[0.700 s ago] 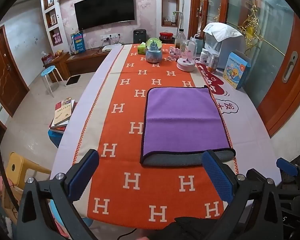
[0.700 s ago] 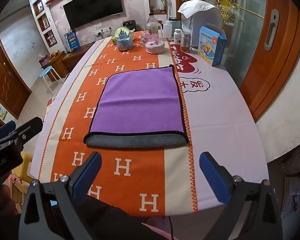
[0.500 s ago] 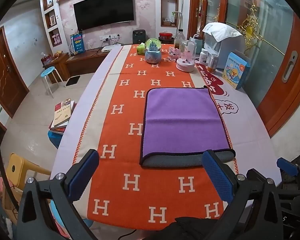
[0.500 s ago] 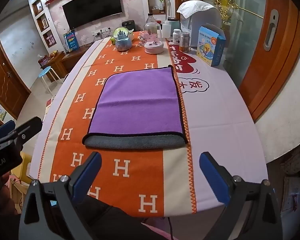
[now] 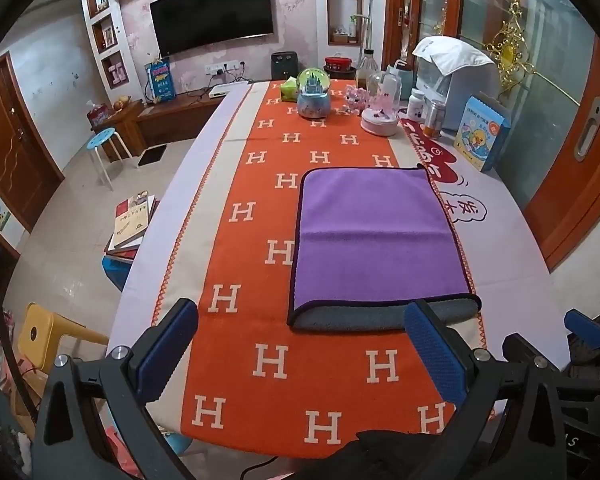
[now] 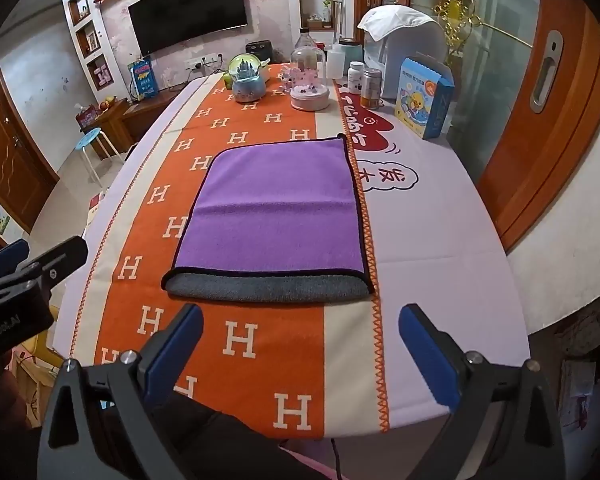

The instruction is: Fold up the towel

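Note:
A purple towel with a grey underside lies folded flat on the orange H-patterned runner, its folded grey edge toward me; it also shows in the right wrist view. My left gripper is open and empty, held above the table's near edge, short of the towel. My right gripper is open and empty, also short of the towel's near edge. The left gripper's body shows at the left of the right wrist view.
At the table's far end stand a snow globe, a glass dome on a pink base, bottles, a blue box and a white appliance. A blue stool and books are left of the table.
Both grippers have drawn slightly back and up from the table; the towel lies as before. Both stay open.

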Tool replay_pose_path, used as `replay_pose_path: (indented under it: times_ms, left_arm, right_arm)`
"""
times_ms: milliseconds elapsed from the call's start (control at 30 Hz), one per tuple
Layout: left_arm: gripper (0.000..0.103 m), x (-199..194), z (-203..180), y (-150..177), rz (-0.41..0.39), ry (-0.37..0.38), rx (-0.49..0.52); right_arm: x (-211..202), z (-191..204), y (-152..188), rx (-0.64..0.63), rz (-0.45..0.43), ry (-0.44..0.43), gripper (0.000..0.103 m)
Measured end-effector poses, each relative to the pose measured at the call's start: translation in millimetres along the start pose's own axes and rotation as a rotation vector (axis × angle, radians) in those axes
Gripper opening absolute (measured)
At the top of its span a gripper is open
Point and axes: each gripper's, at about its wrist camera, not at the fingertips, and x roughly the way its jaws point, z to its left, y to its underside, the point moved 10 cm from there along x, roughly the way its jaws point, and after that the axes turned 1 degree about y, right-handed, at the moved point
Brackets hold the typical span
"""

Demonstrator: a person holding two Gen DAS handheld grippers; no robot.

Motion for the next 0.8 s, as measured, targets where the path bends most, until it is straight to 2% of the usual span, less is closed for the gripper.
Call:
replay_pose_path:
  times_ms: [433,600,800]
  left_arm:
    - [0.102,11.5,5.5,1.1,0.04,0.024,-0.016]
    - [0.103,20.2,11.2,4.8,0.079,0.021,-0.009]
    - [0.103,37.7,14.8,13.4,0.143,0.069,-0.004]
  right_arm:
    - [3.7,8.6,-1.6,-0.012,0.02,0.014,0.099]
    - [6.8,8.7,0.2,0.002,0.037,0.02,0.099]
    - [12.5,18.3,9.2,-0.006,0.069,0.03,0.099]
